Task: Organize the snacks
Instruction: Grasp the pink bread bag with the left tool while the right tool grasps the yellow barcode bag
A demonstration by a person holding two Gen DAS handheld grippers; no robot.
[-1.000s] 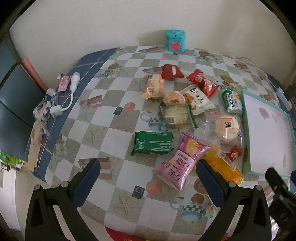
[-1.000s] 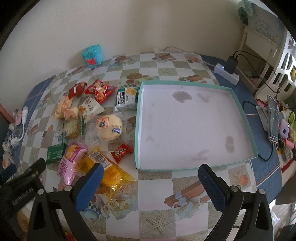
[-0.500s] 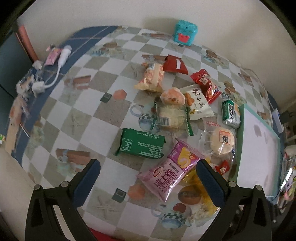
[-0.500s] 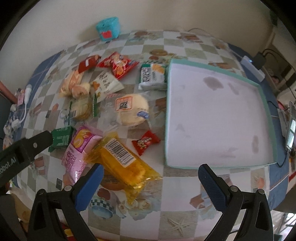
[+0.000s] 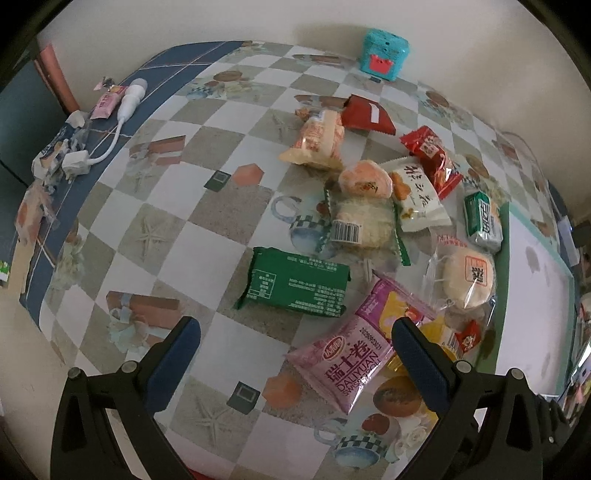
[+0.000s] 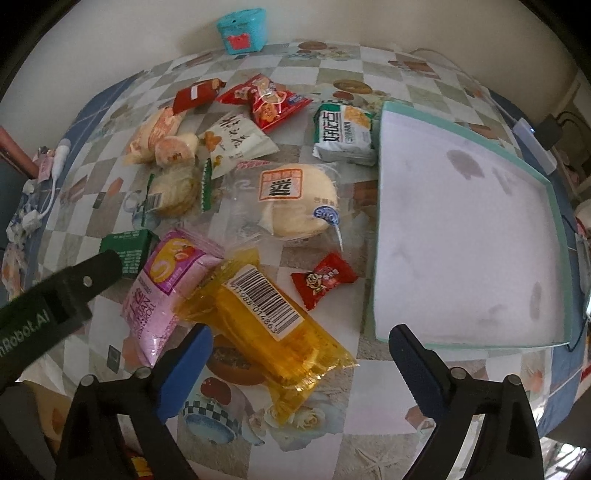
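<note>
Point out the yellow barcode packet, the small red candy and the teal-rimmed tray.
yellow barcode packet (image 6: 271,325), right wrist view, on its clear yellow wrapper beside the barcode label.
small red candy (image 6: 324,279), right wrist view, middle of its printed wrapper.
teal-rimmed tray (image 6: 373,236), right wrist view, on its left rim.

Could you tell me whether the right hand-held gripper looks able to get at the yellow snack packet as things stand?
Probably yes. The yellow snack packet lies on top, just ahead of the right hand-held gripper, whose jaws stand wide though closing, with nothing above it.

snack packets (image 6: 284,199): 11 | tray (image 6: 554,206): 1 | teal box (image 6: 242,26): 1
</note>
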